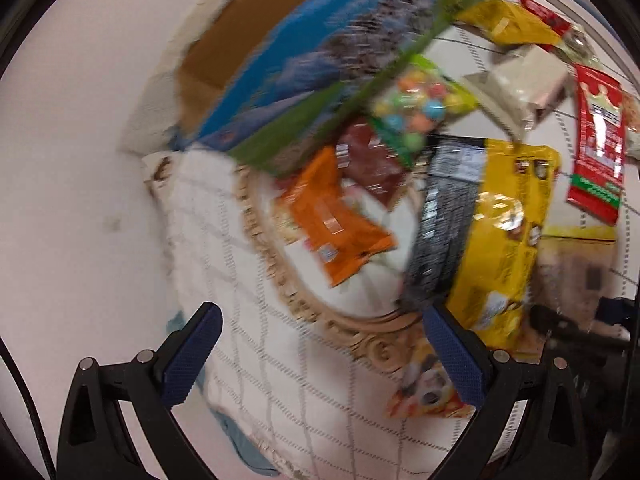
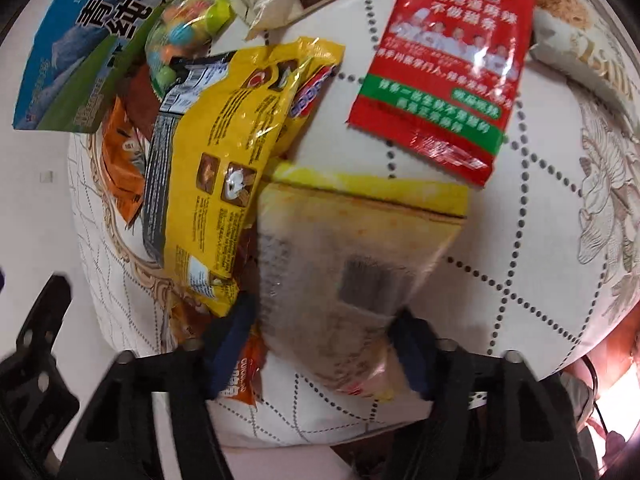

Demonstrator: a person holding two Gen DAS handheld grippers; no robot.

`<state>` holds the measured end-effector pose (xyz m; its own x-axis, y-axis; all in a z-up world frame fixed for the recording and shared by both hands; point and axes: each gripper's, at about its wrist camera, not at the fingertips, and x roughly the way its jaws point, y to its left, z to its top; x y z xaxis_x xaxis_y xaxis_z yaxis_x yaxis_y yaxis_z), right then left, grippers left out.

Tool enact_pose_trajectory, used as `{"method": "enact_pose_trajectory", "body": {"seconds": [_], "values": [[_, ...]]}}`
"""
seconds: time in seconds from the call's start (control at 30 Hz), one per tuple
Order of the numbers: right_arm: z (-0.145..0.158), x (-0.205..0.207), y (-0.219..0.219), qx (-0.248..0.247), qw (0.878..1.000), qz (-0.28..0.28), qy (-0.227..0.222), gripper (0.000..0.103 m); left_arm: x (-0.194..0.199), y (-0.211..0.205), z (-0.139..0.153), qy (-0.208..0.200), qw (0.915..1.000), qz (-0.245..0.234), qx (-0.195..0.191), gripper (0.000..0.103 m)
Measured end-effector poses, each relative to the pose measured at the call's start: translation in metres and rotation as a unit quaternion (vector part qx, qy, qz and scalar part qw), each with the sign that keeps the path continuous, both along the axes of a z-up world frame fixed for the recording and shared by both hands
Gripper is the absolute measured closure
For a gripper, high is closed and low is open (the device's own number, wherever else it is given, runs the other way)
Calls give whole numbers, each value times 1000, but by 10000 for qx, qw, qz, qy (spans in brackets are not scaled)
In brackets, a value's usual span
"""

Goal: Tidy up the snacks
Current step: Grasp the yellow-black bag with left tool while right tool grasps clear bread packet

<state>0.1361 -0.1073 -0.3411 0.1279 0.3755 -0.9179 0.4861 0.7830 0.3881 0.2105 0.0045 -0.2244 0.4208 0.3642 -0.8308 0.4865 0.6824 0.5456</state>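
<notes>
The round table (image 2: pixel 552 184), under a white cloth with dotted grid lines and gold scrollwork, carries everything. Largest on it is the blue-and-green carton (image 2: pixel 80 52), lying open at the far left edge with its cardboard inside showing in the left wrist view. Next is the big yellow bag (image 2: pixel 224 152), lying lengthwise near the middle and overlapping smaller packets beneath it. Beside it, toward the near edge, is the translucent yellow-topped packet (image 2: pixel 340 248), blurred by motion; the right gripper (image 2: pixel 324 344) has its 2 jaws closed on this packet's lower end. The red sachet (image 2: pixel 444 80) lies flat toward the far right edge, apart from the pile. Smaller still, by the carton, are the orange packet (image 1: pixel 340 216), a dark red packet (image 1: pixel 372 160) and a bag of coloured candies (image 1: pixel 416 104).

The left gripper (image 1: pixel 324 328) is spread wide and holds nothing, over the near left edge.

The step in hand looks like carrying 1 packet off for sorting. The next move probably calls for a clear lift without dragging the yellow bag, then placement, perhaps into the carton.
</notes>
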Motion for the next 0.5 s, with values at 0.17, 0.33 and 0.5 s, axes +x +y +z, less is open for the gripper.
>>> {"method": "enact_pose_trajectory", "body": {"seconds": [0.17,0.33,0.5], "values": [[11,-19,-19,-304,9992,254,41,50,11,-38,-23,611,9958,-681,-67,0],[21,-37,-44,-554,9977,358,171,50,20,-69,-61,1750,9781,-1110,-176,0],[29,-42,-57,-615,9967,488,214,50,28,-83,-84,2157,9707,-1001,-342,13]]}}
